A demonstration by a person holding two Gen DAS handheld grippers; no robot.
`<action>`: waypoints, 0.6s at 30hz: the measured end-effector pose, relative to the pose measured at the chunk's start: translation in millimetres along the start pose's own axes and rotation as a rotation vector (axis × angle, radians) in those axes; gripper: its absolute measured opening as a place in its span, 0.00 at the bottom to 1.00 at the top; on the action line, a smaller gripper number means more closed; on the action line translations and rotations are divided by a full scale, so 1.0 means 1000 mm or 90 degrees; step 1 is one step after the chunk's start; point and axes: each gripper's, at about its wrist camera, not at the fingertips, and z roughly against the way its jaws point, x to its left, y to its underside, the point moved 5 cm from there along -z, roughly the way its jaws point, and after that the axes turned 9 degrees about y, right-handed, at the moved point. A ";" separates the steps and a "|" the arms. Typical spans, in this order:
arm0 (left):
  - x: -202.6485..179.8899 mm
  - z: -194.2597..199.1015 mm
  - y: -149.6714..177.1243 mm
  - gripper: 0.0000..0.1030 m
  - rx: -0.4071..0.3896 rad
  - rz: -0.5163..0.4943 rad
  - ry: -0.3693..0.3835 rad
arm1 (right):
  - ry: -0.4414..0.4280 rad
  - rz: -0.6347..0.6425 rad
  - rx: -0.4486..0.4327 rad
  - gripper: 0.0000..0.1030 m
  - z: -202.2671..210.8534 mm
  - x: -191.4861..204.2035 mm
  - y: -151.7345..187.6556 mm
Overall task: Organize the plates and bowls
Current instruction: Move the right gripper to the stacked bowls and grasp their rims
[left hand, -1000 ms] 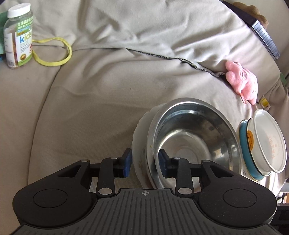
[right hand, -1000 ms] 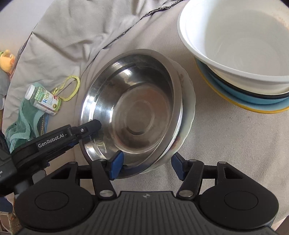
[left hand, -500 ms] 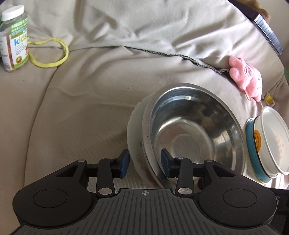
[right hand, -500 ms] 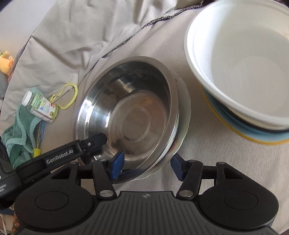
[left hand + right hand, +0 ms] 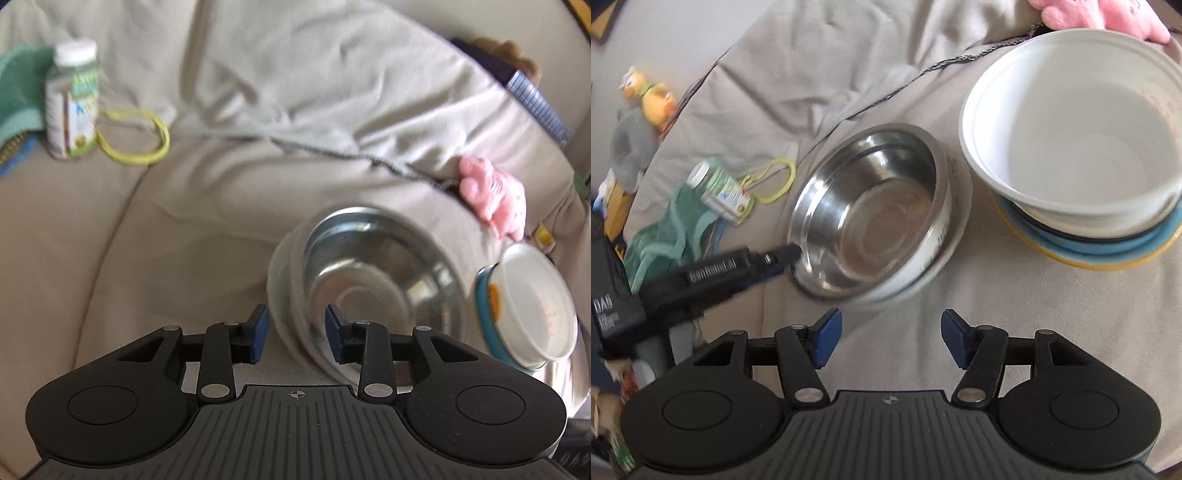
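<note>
The left gripper, jaws just closing, straddled the steel bowl and white plate rims; the right gripper hung open, empty.

Colours of bowls, plates and clutter on a beige cloth.

The steel bowl was shiny silver, nested in a white plate with faint reddish flecks at its rim. The large bowl was white, stacked on a light blue dish and a yellow-edged plate. The cloth was plain beige with a dark speckled trim. A plush toy was pink, a cord loop yellow, a towel teal, and a bottle had a white cap and green label. Both grippers' pads were blue on black.
</note>
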 end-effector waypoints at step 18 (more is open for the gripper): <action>-0.159 -0.012 -0.009 0.35 -0.013 -0.126 0.151 | 0.140 0.136 -0.139 0.61 0.079 -0.100 0.016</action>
